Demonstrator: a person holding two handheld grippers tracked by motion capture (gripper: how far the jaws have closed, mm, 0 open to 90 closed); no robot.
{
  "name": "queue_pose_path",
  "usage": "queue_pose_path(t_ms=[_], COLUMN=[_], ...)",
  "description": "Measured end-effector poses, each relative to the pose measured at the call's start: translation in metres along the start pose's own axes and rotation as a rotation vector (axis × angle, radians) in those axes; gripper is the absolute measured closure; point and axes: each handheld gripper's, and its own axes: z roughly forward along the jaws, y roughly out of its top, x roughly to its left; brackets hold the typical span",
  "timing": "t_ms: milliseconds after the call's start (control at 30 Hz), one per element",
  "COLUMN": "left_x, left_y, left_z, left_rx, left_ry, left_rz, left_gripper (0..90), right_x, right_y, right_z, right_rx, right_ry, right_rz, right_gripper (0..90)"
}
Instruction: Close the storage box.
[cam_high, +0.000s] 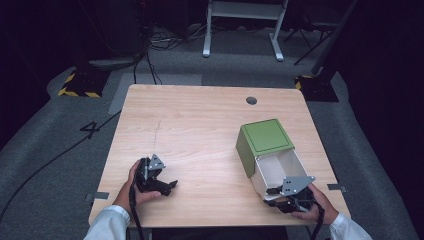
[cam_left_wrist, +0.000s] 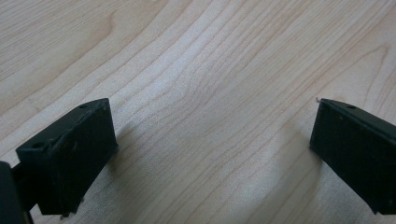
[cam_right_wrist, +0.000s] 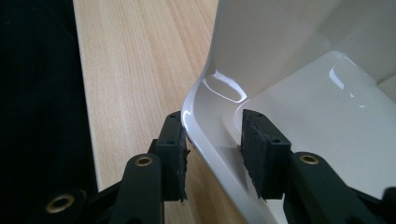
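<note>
A green box sleeve (cam_high: 263, 137) lies on the right half of the wooden table (cam_high: 200, 125), and a white glossy drawer (cam_high: 280, 167) is slid out of it toward me. My right gripper (cam_high: 274, 194) is at the drawer's near corner. In the right gripper view its jaws (cam_right_wrist: 212, 149) straddle the drawer's front wall (cam_right_wrist: 210, 154), one pad outside and one inside, with small gaps on both sides. My left gripper (cam_high: 169, 186) rests low at the table's front left. Its jaws (cam_left_wrist: 212, 144) are spread wide over bare wood.
A round cable hole (cam_high: 251, 100) sits near the table's far edge. Behind the table are a white frame's legs (cam_high: 206, 50), floor cables (cam_high: 150, 60) and yellow-black striped bases (cam_high: 80, 85). The table's front edge is right under my right hand.
</note>
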Motion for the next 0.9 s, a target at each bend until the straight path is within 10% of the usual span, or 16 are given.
queue_pose_path(t_ms=[900], left_x=[0.000], left_y=[0.000], left_z=[0.000], left_rx=[-0.002], left_ry=[-0.002], left_rz=[0.000], left_gripper=[0.5], right_x=[-0.054], right_y=[0.020], right_z=[0.016], right_rx=[-0.022], right_ry=[-0.038], right_rz=[0.078], right_gripper=[59.4])
